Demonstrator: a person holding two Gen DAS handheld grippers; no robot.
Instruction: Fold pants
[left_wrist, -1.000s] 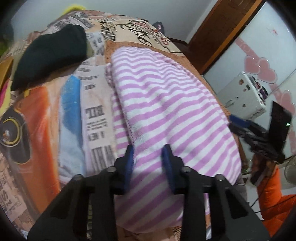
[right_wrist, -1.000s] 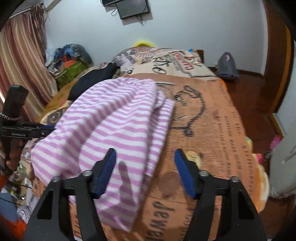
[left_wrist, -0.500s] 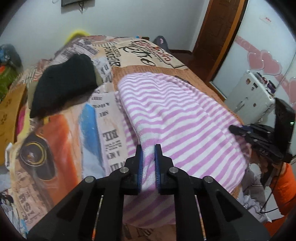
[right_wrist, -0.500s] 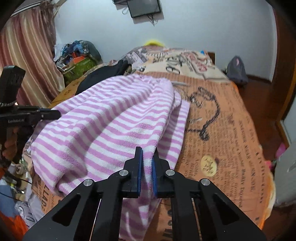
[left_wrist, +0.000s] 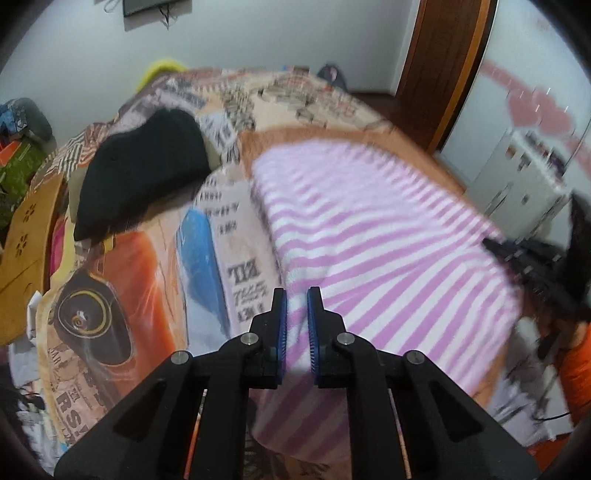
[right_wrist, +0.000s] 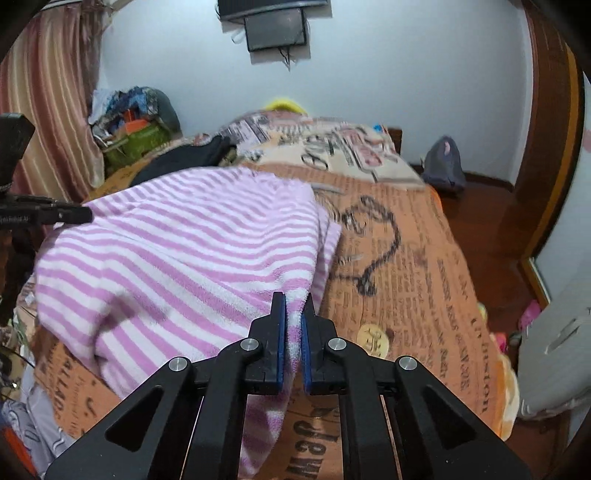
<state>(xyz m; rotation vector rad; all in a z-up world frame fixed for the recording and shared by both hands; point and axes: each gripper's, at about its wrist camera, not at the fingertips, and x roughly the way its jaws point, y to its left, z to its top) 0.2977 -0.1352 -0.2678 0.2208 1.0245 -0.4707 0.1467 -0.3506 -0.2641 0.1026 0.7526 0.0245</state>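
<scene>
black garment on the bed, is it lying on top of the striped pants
No, the black garment lies apart from the striped pants, with a strip of printed bedspread showing between them.

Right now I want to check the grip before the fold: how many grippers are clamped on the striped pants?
2. The left gripper pinches the striped pants at their near left edge; the right gripper pinches the near right edge, over the printed bedspread.
</scene>
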